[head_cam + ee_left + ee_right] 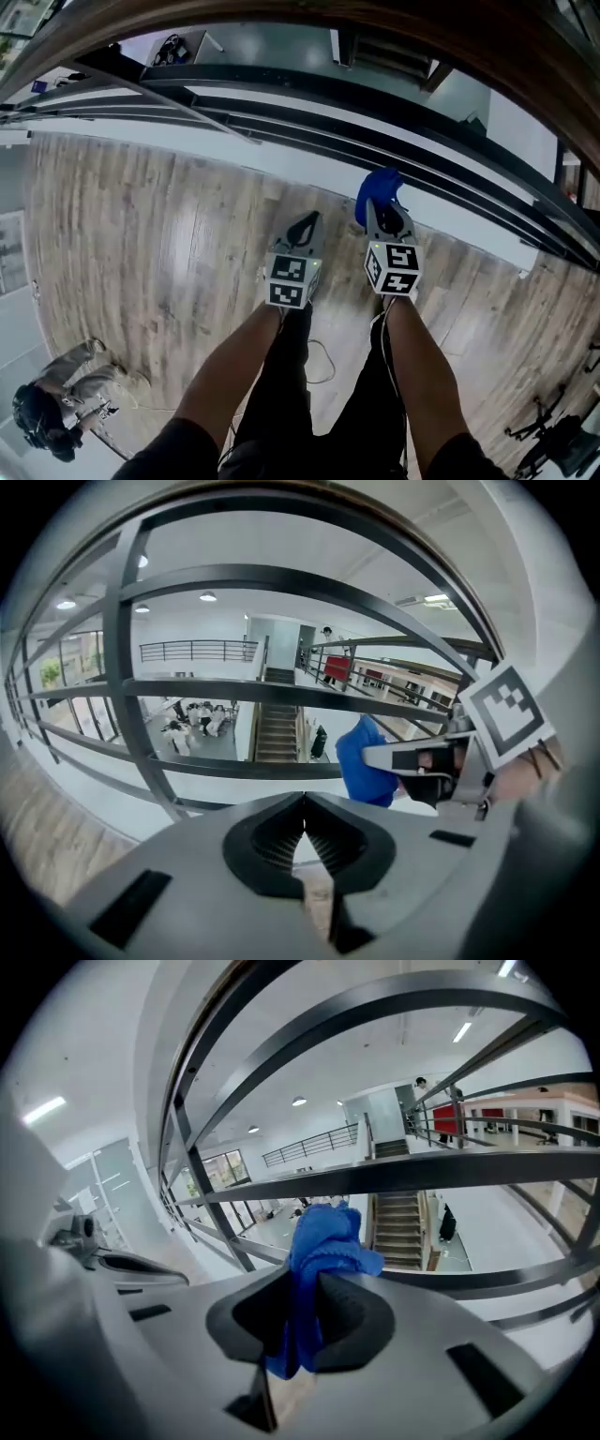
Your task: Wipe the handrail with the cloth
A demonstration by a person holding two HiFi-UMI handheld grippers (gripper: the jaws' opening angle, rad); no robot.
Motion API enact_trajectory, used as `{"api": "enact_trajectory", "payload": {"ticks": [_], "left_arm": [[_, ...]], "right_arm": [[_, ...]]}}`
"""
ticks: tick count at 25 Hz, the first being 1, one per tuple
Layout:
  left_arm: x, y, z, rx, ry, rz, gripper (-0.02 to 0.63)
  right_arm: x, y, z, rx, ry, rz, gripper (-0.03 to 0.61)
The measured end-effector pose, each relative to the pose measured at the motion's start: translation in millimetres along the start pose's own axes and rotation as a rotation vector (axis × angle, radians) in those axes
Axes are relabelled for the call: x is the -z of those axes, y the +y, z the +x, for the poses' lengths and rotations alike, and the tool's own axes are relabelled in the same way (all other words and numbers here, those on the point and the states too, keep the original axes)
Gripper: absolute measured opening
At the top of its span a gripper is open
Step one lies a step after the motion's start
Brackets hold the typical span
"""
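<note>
- Pinching the cloth (323, 1241) in the right gripper (300, 1283), near the bars, below the handrail (534, 80).
- Holding the left gripper (302, 817) alongside, fingers together, empty.
- Best to lift the cloth onto the handrail, press firmly, sweep lengthwise.

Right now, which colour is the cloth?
Blue. The cloth shows best in the right gripper view, pinched by the right hand-held gripper.
</note>
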State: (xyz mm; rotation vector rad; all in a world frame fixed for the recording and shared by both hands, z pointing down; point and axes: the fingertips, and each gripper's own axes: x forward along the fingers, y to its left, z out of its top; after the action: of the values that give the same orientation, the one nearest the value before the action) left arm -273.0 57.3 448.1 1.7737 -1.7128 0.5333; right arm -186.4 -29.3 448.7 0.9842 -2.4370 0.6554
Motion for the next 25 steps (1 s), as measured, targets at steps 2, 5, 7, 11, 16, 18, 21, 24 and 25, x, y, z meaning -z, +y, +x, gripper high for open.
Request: {"api": "enact_trajectory", "payload": {"ticks": [2,5,7,11,16,18,21,24,25], "left_arm": [[0,49,-15,-0.042,-0.02,-0.014,0.006],[0,117,-26,-0.073,-0.029,-0.029,0.006],[2,158,-29,-0.073,-0.026,-0.036,0.006],[5,236,-26,-0.07,-0.042,-0.031,0.006],[9,313,-14,-0.076,-0.065,-0.046,0.006],[11,336,-7,-0.074,-0.072,-0.062,0.006],[14,359,-3,-0.074,-0.069,-0.053,0.006],[17,372,-7,-0.071,-0.054,-0.038,0.006],[18,376,-9,-0.071,-0.053,-0.037,0.006]], "right_arm": [[-5,39,34,-0.043,0.0,-0.014,0.069],[-5,91,85,-0.082,0.015,-0.059,0.069],[-7,123,117,-0.104,0.018,-0.095,0.069],[-17,179,181,-0.139,0.008,-0.115,0.069],[-32,223,251,-0.14,-0.006,-0.082,0.069],[-38,239,278,-0.149,-0.007,-0.092,0.069],[-41,262,312,-0.164,0.008,-0.09,0.069],[-39,279,338,-0.144,0.041,-0.071,0.069],[-37,282,346,-0.128,0.051,-0.067,0.069]]}}
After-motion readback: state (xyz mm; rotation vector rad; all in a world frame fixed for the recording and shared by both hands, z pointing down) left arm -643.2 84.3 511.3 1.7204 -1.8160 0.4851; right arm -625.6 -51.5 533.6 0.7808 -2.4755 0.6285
